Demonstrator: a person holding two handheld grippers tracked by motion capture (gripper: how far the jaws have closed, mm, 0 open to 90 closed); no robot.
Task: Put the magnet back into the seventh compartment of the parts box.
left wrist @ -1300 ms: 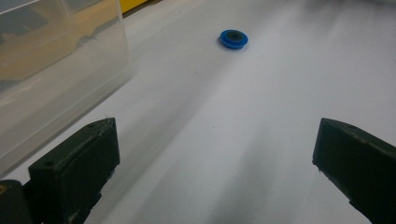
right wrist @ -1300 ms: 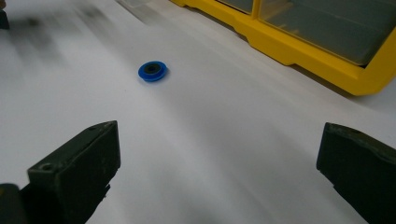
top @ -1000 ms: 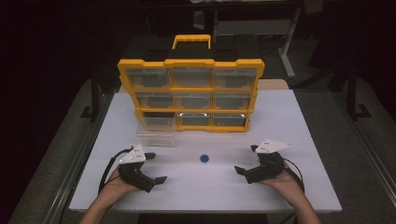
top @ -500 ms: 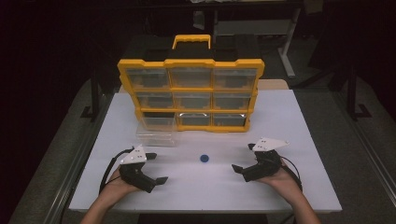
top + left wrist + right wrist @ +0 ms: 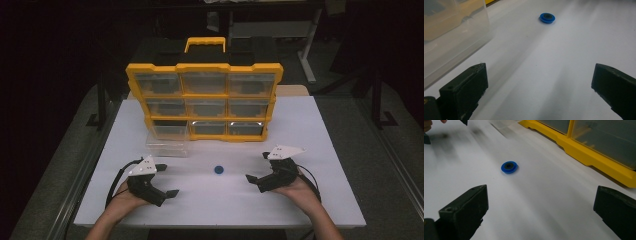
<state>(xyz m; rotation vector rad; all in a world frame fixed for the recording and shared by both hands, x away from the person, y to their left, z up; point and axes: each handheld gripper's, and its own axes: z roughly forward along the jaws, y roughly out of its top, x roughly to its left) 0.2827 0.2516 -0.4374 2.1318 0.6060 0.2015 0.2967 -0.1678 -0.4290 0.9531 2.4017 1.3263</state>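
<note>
White tabletop (image 5: 320,130), the largest surface, carries every item. Yellow drawer organiser (image 5: 204,100) stands upright at the far middle, handle on top, its clear-fronted drawers facing the person. Clear plastic drawer (image 5: 167,142), pulled out, lies on the table just in front of the organiser's lower left corner. Left gripper (image 5: 167,181) and right gripper (image 5: 256,172) rest near the front edge, one in each hand, well apart from one another; both have their jaws spread wide and hold nothing, as each gripper view confirms with bare table between the two black jaws.

Blue disc (image 5: 218,169), the smallest item, lies flat on the bare table between the two grippers, apart from the drawer and the organiser. In the left gripper view the blue disc (image 5: 547,18) sits ahead and slightly to the right of the jaw gap; in the right gripper view the blue disc (image 5: 509,167) sits ahead and to the left, nearer the left jaw's line. Judged from the high view, the right gripper lies somewhat closer to it. The disc is round with a dark centre, so it has no long axis and points no way; its flat face is upward. A grasp would probably have to close across its thin rim, low against the table.
</note>
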